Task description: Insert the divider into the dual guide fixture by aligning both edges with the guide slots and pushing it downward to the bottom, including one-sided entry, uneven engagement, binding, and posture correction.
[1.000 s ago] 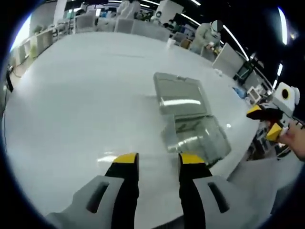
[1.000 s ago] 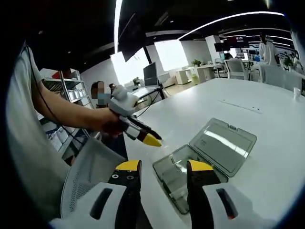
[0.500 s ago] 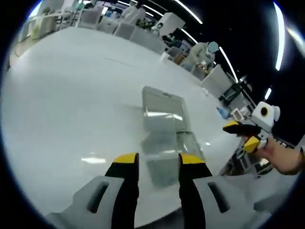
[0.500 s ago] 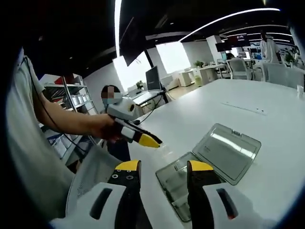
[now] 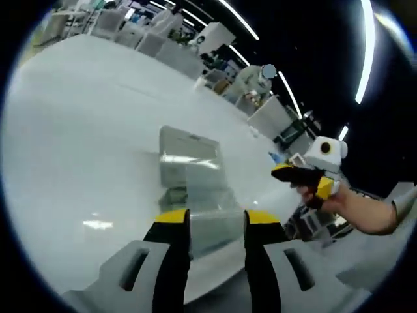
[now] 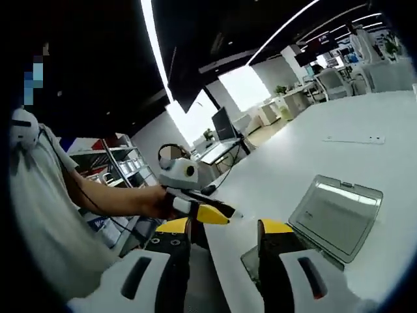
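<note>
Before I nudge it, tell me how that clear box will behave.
The clear box looks thin-walled and empty, so probably light. On the glossy table it would likely slide. Its open lid may flap or tip it backward.

Open box (image 5: 189,189) on table (image 5: 78,117) near its edge, lid (image 6: 340,215) lying flat behind the tray (image 5: 208,225)

A clear hinged box (image 5: 192,186), lid open, lies on the white table (image 5: 78,130).
</note>
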{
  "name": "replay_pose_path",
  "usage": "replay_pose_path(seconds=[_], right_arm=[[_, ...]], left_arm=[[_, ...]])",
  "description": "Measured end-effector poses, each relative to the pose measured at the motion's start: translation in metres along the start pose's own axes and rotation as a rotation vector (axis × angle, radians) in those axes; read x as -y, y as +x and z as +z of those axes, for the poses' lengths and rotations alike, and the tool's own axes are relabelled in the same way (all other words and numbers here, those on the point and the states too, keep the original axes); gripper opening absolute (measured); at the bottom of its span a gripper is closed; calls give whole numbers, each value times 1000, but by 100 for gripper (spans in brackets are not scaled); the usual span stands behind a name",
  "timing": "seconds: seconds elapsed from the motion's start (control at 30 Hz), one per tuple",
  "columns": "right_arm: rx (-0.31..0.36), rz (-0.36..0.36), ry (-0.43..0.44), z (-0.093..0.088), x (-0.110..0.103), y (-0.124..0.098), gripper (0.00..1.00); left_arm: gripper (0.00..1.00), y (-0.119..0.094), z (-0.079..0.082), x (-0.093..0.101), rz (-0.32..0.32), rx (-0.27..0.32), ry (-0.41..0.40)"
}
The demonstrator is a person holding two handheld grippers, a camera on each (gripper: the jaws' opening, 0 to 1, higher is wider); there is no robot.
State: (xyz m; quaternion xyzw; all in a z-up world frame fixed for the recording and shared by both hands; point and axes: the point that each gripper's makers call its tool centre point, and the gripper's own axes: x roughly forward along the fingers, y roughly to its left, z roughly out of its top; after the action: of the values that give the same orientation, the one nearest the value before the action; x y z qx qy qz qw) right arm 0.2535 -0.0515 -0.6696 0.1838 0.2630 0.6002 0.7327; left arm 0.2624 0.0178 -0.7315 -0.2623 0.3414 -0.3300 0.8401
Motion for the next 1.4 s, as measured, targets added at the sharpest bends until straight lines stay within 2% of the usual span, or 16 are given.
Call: replay_pose_path(seconds=[0.07, 0.13, 0.2, 0.3, 0.47, 0.77, 0.93, 1.2, 1.4], right_arm=[[9, 17, 11, 3, -1, 1, 39], [13, 49, 42, 6, -5, 2, 40], [22, 70, 54, 9, -6, 3, 43], [41, 127, 105, 14, -13, 3, 47], [49, 175, 141, 19, -20, 5, 51], [80, 234, 203, 32, -23, 5, 55], [66, 241, 226, 29, -20, 6, 57], [56, 291, 253, 27, -25, 8, 60], [65, 319, 267, 29, -27, 9, 59]], left_arm=[[29, 1, 1, 8, -28, 2, 7], [29, 2, 3, 21, -83, 9, -14], [29, 2, 5, 23, -91, 13, -11], [29, 3, 10, 40, -163, 31, -36], [29, 5, 14, 55, -226, 36, -34], [29, 11, 14, 74, -302, 24, -45], [29, 13, 14, 83, -345, 23, -58], [29, 13, 17, 97, -416, 24, -79], [29, 14, 20, 102, -436, 24, -83]])
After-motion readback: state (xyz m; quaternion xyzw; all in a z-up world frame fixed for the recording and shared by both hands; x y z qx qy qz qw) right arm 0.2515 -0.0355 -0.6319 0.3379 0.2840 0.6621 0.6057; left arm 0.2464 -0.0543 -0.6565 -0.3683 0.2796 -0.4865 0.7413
